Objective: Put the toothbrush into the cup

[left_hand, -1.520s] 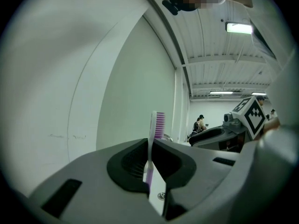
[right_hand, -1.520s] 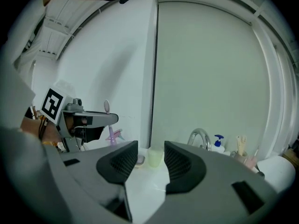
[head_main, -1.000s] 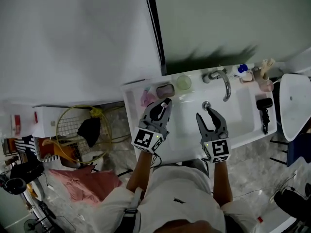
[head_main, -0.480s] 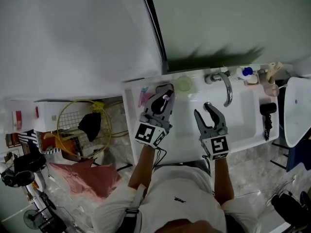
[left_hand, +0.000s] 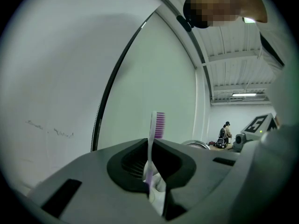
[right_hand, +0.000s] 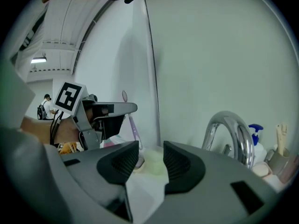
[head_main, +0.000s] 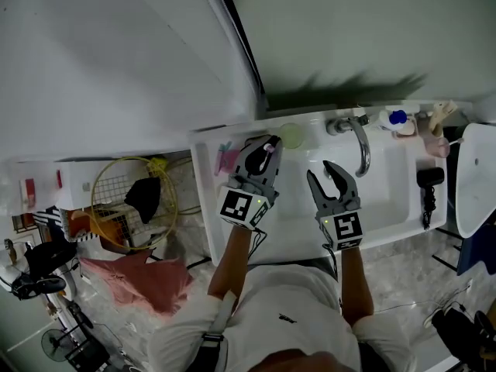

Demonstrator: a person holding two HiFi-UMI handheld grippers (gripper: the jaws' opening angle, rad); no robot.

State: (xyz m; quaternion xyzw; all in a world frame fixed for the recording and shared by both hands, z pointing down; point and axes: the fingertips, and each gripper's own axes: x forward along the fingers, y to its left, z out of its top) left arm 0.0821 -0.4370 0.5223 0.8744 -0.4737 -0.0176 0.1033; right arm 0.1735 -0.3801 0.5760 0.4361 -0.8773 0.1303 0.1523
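My left gripper (head_main: 267, 147) is shut on a toothbrush (head_main: 270, 146) with a white-and-purple handle. In the left gripper view the toothbrush (left_hand: 151, 149) stands upright between the pads, purple bristles on top. The pale green cup (head_main: 292, 135) stands on the sink's back ledge, just right of the left gripper's tips. My right gripper (head_main: 326, 176) hovers open over the basin with nothing between its jaws. In the right gripper view, the cup (right_hand: 154, 166) shows beyond the open right gripper (right_hand: 150, 164), and the left gripper (right_hand: 122, 109) holds the toothbrush (right_hand: 133, 127) to its left.
The white sink (head_main: 387, 208) has a chrome faucet (head_main: 359, 144) at the back. A pink item (head_main: 227, 158) lies on the left ledge. Bottles (head_main: 398, 120) and a black hair dryer (head_main: 425, 186) sit at the right. A wire basket (head_main: 124, 204) stands on the floor.
Both grippers have moved toward the back of the sink. The left gripper has carried the toothbrush closer to the green cup. The right gripper's jaws stay open.
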